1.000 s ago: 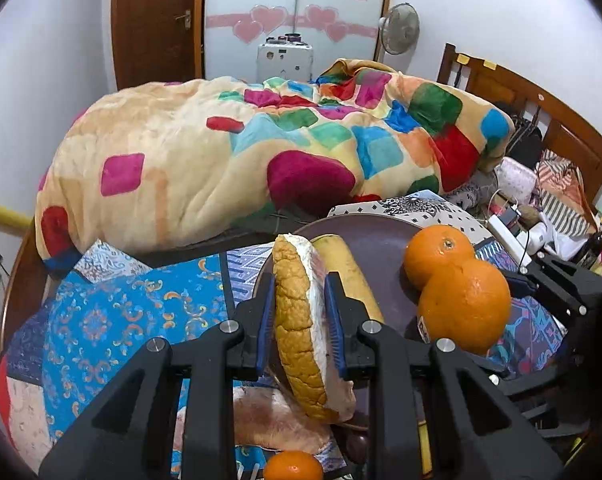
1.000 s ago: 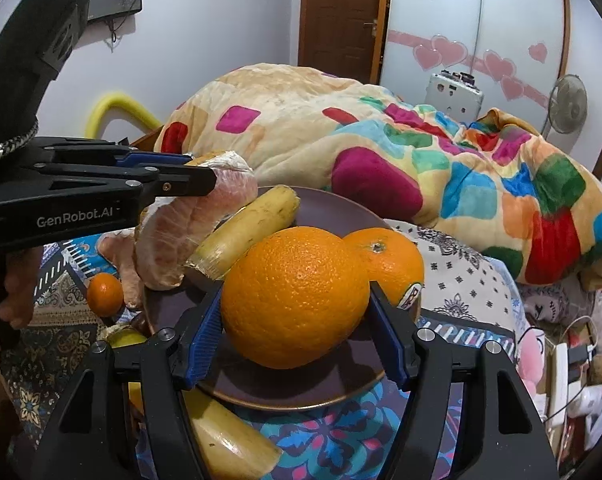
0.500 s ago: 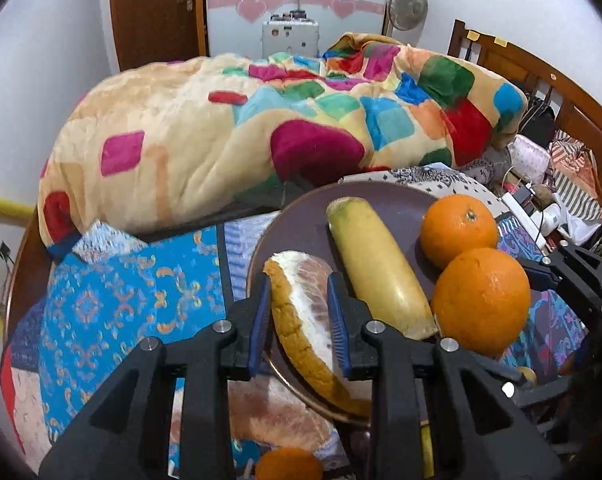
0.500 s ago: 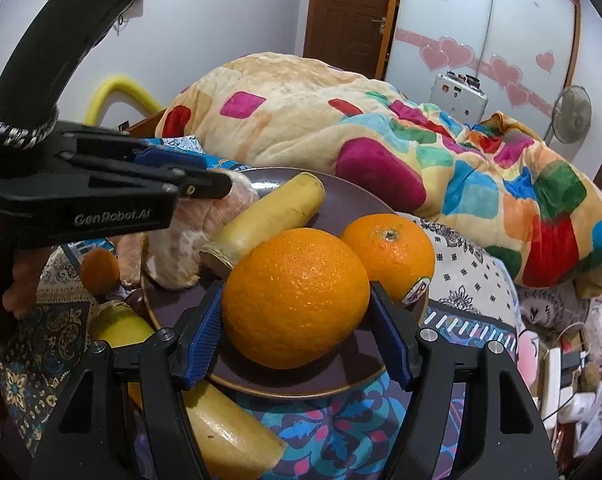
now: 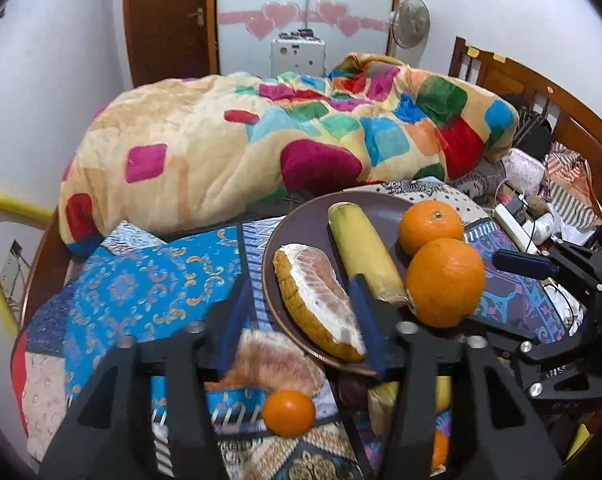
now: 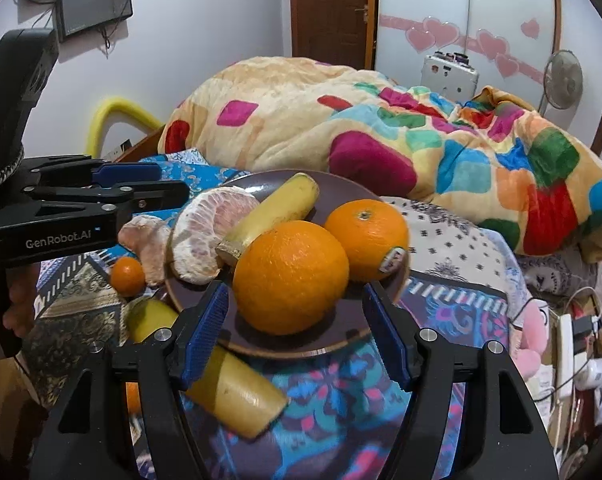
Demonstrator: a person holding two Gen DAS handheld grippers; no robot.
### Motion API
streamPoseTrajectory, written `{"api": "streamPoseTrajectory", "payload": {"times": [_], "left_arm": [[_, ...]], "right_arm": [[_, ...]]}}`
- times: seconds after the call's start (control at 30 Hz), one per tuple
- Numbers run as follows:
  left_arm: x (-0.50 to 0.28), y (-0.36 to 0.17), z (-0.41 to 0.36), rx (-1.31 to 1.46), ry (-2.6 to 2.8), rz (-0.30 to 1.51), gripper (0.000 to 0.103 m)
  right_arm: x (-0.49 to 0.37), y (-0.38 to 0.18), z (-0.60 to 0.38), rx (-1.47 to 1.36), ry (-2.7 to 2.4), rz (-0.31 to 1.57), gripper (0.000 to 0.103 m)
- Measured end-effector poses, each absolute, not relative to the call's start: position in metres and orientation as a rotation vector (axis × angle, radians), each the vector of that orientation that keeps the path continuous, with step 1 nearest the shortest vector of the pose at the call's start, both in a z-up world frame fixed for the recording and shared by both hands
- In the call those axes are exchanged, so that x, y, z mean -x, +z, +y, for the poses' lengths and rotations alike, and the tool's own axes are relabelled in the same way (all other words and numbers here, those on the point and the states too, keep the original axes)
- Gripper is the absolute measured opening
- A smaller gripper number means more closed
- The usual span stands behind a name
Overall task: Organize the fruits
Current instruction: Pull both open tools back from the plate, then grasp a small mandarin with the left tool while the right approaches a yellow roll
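A dark brown plate (image 5: 385,216) (image 6: 301,350) sits on the patterned bedspread. It holds a pomelo wedge (image 5: 317,296) (image 6: 209,232), a peeled banana piece (image 5: 363,252) (image 6: 277,208) and two oranges. My left gripper (image 5: 301,320) (image 6: 173,184) is opening, and the wedge lies on the plate between its pads with a gap on the left side. The near orange (image 6: 291,276) (image 5: 445,280) rests on the plate between the pads of my right gripper (image 6: 295,332) (image 5: 491,292), with small gaps on both sides. Behind it stands the stickered orange (image 6: 367,236) (image 5: 431,226).
Off the plate lie a small mandarin (image 5: 288,412) (image 6: 128,276), a pomelo segment (image 5: 277,364) (image 6: 147,240) and another banana piece (image 6: 221,388). A bulky colourful quilt (image 5: 261,140) fills the bed behind. A power strip (image 5: 517,228) and clutter sit at the right. A hand (image 6: 19,304) grips the left tool.
The pomelo wedge went from upright in the shut left gripper to lying on the plate; those jaws spread and pulled back. The right gripper drew back a little from the near orange.
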State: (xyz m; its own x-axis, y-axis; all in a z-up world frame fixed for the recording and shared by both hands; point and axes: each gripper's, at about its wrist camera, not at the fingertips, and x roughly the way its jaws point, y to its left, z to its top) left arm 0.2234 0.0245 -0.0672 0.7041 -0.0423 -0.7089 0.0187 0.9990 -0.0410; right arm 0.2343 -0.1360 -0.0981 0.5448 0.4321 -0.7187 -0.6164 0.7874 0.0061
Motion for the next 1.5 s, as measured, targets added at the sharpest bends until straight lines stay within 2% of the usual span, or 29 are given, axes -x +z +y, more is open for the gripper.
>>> {"api": "streamPoseTrajectory", "payload": {"times": [0.37,1.07,1.1,1.2,1.5], "left_arm": [[-0.166,-0.059,-0.002,0.026,-0.059,0.798,0.063],[-0.140,-0.117,-0.043,0.044,-0.118,0.917,0.062],[-0.140,-0.118,-0.044,0.030,-0.119,0.911,0.059],[-0.140,-0.121,-0.047,0.009,-0.145,0.916,0.038],[-0.133,-0.121,-0.022,0.032,-0.157,0.896,0.036]], "right_arm": [[-0.187,-0.081,-0.172,0.223,0.595,0.735,0.066],[-0.153,-0.095,-0.199,0.213,0.566,0.739,0.066],[-0.155,-0.096,-0.198,0.212,0.572,0.742,0.066],[-0.159,-0.102,-0.192,0.218,0.586,0.753,0.066],[-0.178,-0.120,-0.165,0.257,0.637,0.784,0.066]]}}
